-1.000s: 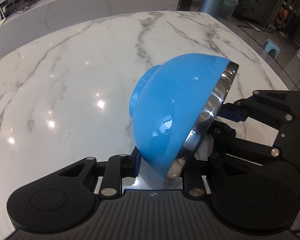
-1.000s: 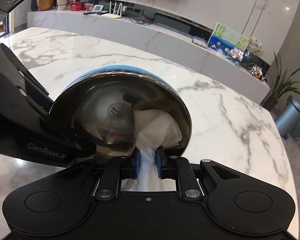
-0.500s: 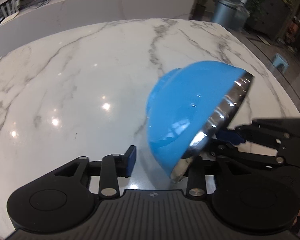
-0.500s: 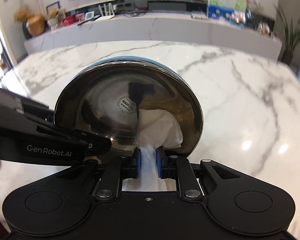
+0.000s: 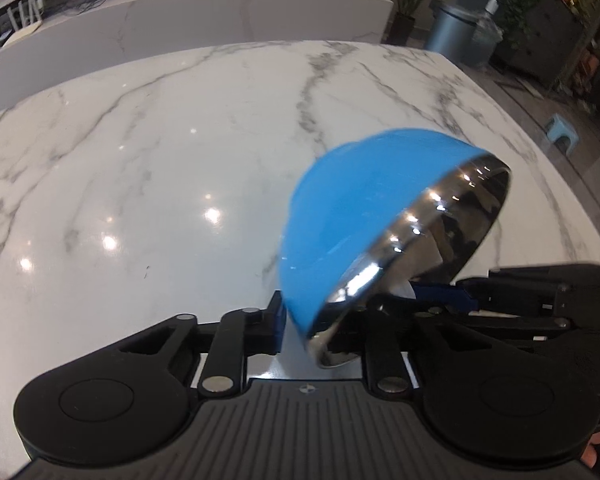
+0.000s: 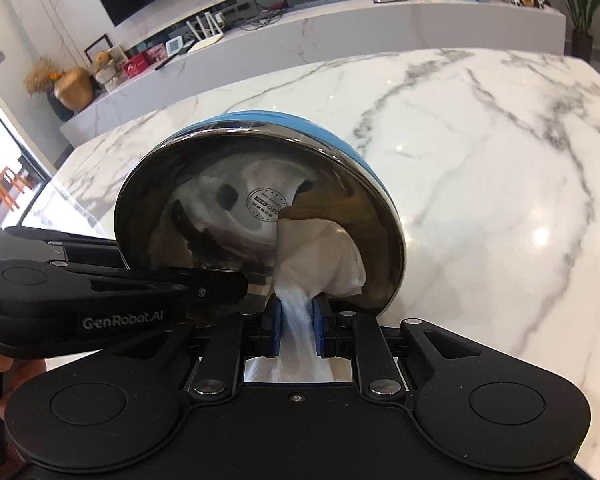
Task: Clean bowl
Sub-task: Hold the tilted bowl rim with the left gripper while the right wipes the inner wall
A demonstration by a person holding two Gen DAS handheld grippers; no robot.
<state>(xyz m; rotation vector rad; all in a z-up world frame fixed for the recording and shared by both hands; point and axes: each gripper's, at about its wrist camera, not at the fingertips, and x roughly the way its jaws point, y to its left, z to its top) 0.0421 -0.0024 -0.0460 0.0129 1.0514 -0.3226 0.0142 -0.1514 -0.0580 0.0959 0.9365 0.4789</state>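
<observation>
A bowl (image 5: 360,204), blue outside and polished steel inside, is held tilted above the marble table, its opening facing right. My left gripper (image 5: 320,328) is shut on its lower rim. In the right wrist view the bowl's shiny inside (image 6: 260,208) faces the camera. My right gripper (image 6: 296,316) is shut on a white paper towel (image 6: 320,256), whose wad presses against the lower right inside of the bowl. The left gripper (image 6: 236,284) grips the bowl's rim from the left there. The right gripper's blue fingers (image 5: 444,292) show under the bowl in the left wrist view.
The white marble table (image 5: 160,152) spreads under both grippers. A low marble counter (image 6: 340,8) with small items runs behind it. A grey bin (image 5: 452,36) and potted plants stand past the table's far right corner.
The bowl has turned in the left gripper, its opening now showing more toward the left camera. The towel wad has shifted right and lower inside the bowl. Both views have swung sideways.
</observation>
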